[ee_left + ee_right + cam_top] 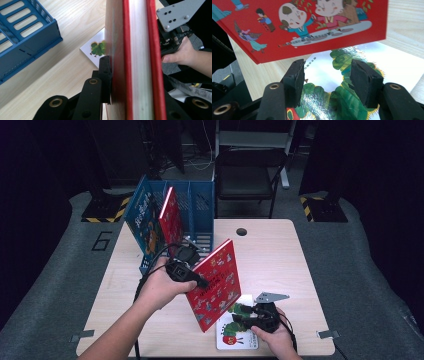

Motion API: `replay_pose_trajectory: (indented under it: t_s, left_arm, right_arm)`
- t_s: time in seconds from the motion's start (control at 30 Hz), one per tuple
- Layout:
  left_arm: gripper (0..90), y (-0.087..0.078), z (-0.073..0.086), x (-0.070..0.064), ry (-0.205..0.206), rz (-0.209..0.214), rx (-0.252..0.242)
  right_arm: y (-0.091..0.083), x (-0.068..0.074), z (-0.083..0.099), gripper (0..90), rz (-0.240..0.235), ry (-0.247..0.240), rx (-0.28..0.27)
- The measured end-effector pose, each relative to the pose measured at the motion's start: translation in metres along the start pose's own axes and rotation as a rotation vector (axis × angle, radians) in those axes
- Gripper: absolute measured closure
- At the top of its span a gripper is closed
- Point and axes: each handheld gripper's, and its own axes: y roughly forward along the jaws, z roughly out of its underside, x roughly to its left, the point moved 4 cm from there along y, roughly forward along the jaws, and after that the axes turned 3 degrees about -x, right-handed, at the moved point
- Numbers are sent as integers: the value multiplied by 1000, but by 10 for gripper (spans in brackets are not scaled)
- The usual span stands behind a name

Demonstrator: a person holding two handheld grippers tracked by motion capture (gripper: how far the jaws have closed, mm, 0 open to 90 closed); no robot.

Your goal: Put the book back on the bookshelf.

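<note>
My left gripper (200, 281) is shut on a red picture book (216, 284), held upright and tilted above the table. In the left gripper view the book's spine edge (138, 60) stands between the jaws, one black finger (105, 75) pressed on its cover. A white caterpillar book (236, 336) lies flat near the table's front edge. My right gripper (239, 314) hovers just over it, open, with nothing between the jaws; in the right gripper view (327, 80) the caterpillar cover (337, 97) lies under the pads and the red book (299, 22) hangs above.
A blue slotted file rack (192, 215) stands at the table's back left, holding a blue book (142, 222) and a red book (171, 217). A cable hole (241, 231) sits near the back edge. A folding chair (247, 175) is behind the table.
</note>
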Motion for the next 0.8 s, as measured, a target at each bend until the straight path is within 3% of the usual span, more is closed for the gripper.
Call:
replay_pose_trajectory:
  t_s: [0.47, 0.8]
  left_arm:
    - [789, -32, -14, -2, 3, -19, -23]
    - [789, -30, -16, 1, 1, -24, -11]
  right_arm:
    - [-6, -7, 0, 449, 14, 25, -14]
    - [-6, -9, 1, 449, 16, 32, -7]
